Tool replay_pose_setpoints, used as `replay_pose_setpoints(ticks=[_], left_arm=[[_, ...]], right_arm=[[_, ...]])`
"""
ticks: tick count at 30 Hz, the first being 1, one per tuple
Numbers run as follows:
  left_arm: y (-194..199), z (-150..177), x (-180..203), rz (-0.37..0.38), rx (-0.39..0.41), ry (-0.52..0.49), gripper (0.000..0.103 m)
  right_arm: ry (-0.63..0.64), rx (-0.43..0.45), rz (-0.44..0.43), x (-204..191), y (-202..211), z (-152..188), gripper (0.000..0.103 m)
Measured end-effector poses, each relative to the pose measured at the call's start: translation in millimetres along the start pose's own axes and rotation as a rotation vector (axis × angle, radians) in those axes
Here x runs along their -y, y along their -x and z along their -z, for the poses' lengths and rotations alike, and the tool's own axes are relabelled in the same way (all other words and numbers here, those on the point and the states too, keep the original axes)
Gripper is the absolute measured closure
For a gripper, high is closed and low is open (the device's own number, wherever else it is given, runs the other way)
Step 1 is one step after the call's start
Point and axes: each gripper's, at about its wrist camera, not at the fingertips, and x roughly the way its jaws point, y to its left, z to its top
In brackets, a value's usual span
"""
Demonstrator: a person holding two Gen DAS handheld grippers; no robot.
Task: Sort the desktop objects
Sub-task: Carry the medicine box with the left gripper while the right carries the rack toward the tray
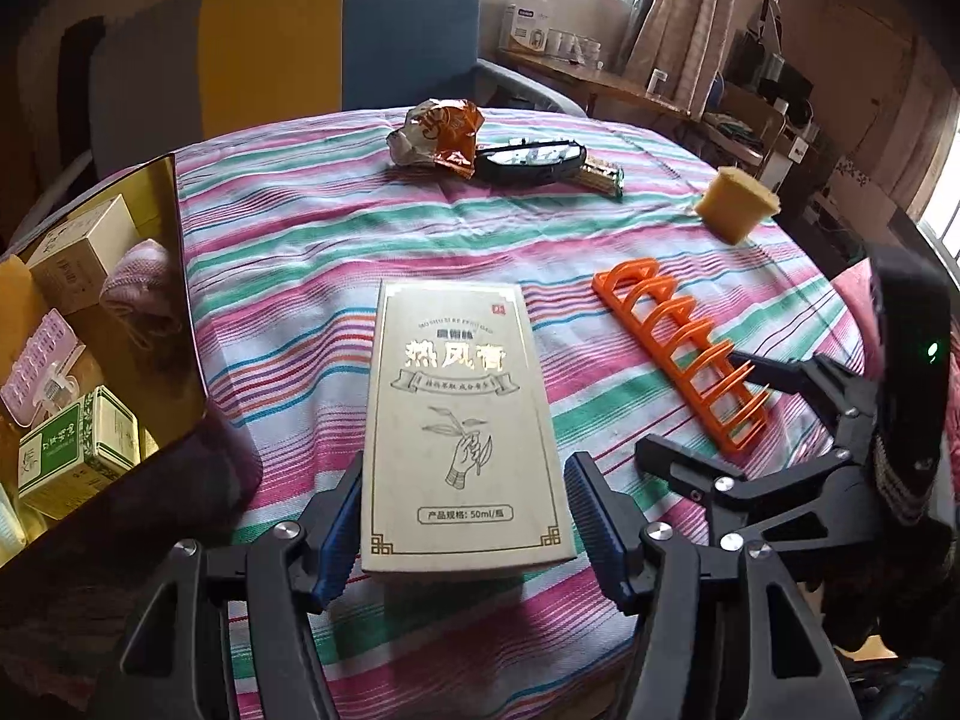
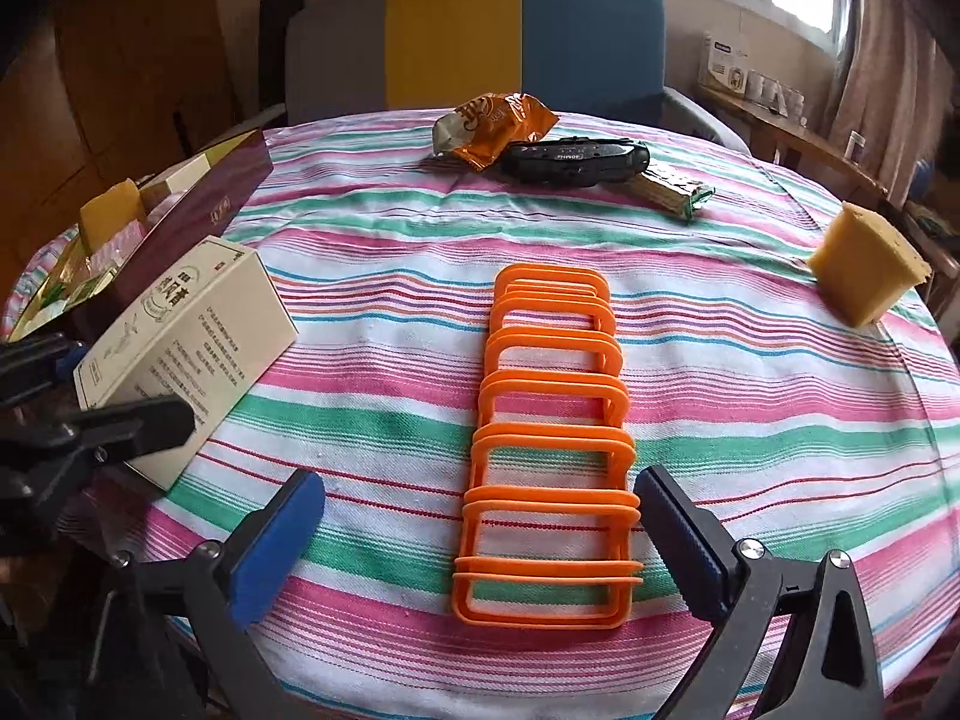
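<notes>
I take the orange rack [image 2: 549, 450] as my landmark; it lies flat on the striped cloth [image 2: 780, 420], long axis running away from me. My right gripper [image 2: 480, 534] straddles its near end with the jaws wide apart, the right pad close beside the rack's edge, the left pad well clear; nothing is gripped.

Left of the rack, my left gripper [image 1: 462, 516] has its jaws apart on either side of the near end of the cream box [image 1: 465, 420]. The left pad looks touching or almost touching; the right shows a sliver of gap. I judge the box is not yet clamped, and from the right wrist view it looks tilted rather than lying flat on the cloth, though I cannot be sure.

Further left stands the open carton [image 1: 174, 276], already holding small boxes. Beyond the rack's far end lie the snack bag [image 2: 492, 126], a black case [image 2: 576, 159] and a wrapped bar [image 2: 672, 189]; to the far right, a yellow sponge [image 2: 864, 264].

Risks as I see them: closing on the box only at its end could let it pivot and droop, or slip from the pads. The rack is thin and springy-looking; a squeeze across its ribs may flex it or pop it out. The cloth could also bunch if a fingertip drags.
</notes>
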Motion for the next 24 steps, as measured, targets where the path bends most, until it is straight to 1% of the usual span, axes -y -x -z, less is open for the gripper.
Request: replay_pose_setpoints(ticks=[2, 5, 6, 9, 11, 13, 14, 15, 18, 21, 24], left_arm=[[-1.0, 3.0, -1.6, 0.002, 0.013, 0.010, 0.041], [-1.7, 3.8, -2.9, 0.005, 0.017, 0.018, 0.039], [-2.0, 4.1, -3.5, 0.007, 0.020, 0.022, 0.037], [-2.2, 6.4, -3.4, 0.010, 0.033, 0.020, 0.037], [-3.0, 7.2, -1.2, 0.004, 0.037, 0.010, 0.035], [-3.7, 6.9, 0.0, 0.016, 0.037, 0.010, 0.028], [-4.3, 6.3, 0.7, 0.023, 0.034, 0.013, 0.023], [-5.0, 5.6, 1.3, 0.029, 0.031, 0.016, 0.021], [-6.2, 3.8, 2.0, 0.038, 0.022, 0.030, 0.017], [-6.1, 2.7, 1.1, 0.044, 0.016, 0.043, 0.017], [-6.2, 3.5, 3.8, 0.032, 0.015, 0.026, 0.017]], right_arm=[[-0.022, -0.015, 0.038, 3.4, 2.0, -4.1, 0.002], [-0.074, -0.009, 0.057, 14.1, 4.7, -11.7, 0.004], [-0.075, -0.009, 0.069, 15.9, 4.2, -15.1, 0.005], [-0.062, -0.004, 0.097, 17.0, 2.3, -24.3, 0.008], [-0.057, -0.015, 0.103, 15.5, -2.1, -28.7, 0.014], [-0.057, -0.031, 0.104, 13.9, -7.6, -31.0, 0.018], [-0.056, -0.040, 0.099, 13.3, -10.7, -31.5, 0.021], [-0.056, -0.044, 0.092, 12.8, -13.2, -31.6, 0.023], [-0.054, -0.037, 0.085, 12.1, -15.2, -31.9, 0.024], [-0.050, -0.031, 0.077, 11.4, -16.0, -32.5, 0.025], [-0.042, -0.025, 0.070, 9.6, -16.1, -32.6, 0.029]])
